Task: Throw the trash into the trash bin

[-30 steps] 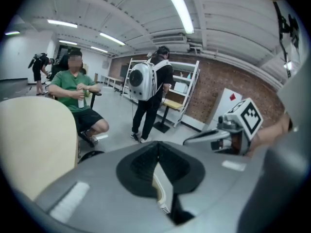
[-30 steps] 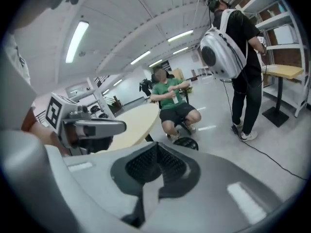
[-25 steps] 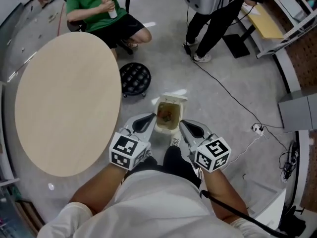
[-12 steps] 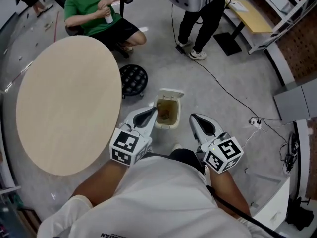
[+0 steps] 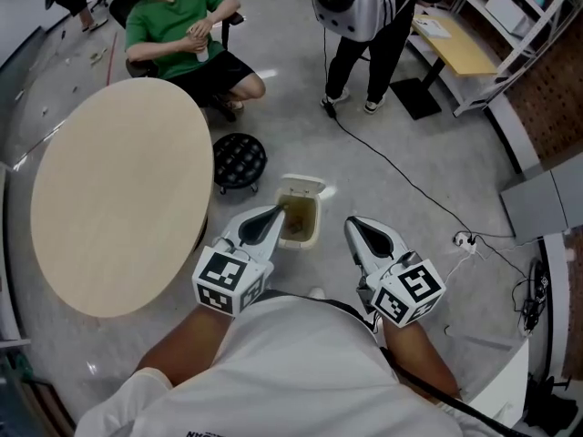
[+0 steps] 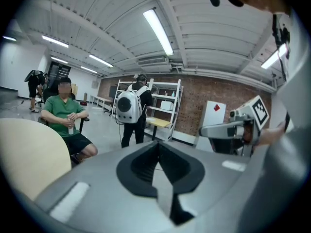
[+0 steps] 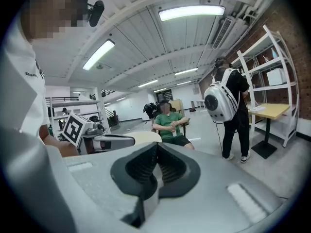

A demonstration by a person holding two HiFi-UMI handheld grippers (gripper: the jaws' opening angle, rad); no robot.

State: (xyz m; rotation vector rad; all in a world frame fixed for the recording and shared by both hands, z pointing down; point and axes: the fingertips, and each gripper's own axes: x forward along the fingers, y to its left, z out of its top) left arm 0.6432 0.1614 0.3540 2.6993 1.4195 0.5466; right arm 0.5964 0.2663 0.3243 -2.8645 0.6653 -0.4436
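Observation:
A small beige trash bin (image 5: 310, 228) stands on the grey floor with its lid (image 5: 301, 188) flipped open; brownish trash lies inside. In the head view my left gripper (image 5: 277, 212) hangs over the bin's near left rim, its jaws pressed together with nothing between them. My right gripper (image 5: 352, 224) is to the right of the bin, apart from it, also shut and empty. In the left gripper view the jaws (image 6: 158, 152) meet, and the right gripper (image 6: 228, 130) shows beyond them. The right gripper view shows closed jaws (image 7: 156, 155) and the left gripper (image 7: 107, 141) at the left.
A round beige table (image 5: 109, 198) fills the left. A black stool (image 5: 239, 160) stands between it and the bin. A seated person in green (image 5: 182, 35) and a standing person with a white backpack (image 5: 360, 3) are beyond. A cable (image 5: 410, 185) runs to a power strip (image 5: 466, 240).
Both grippers have lifted from beside the bin. The right one has drawn off to the right, and the bin now looks smaller and farther up in the head view.

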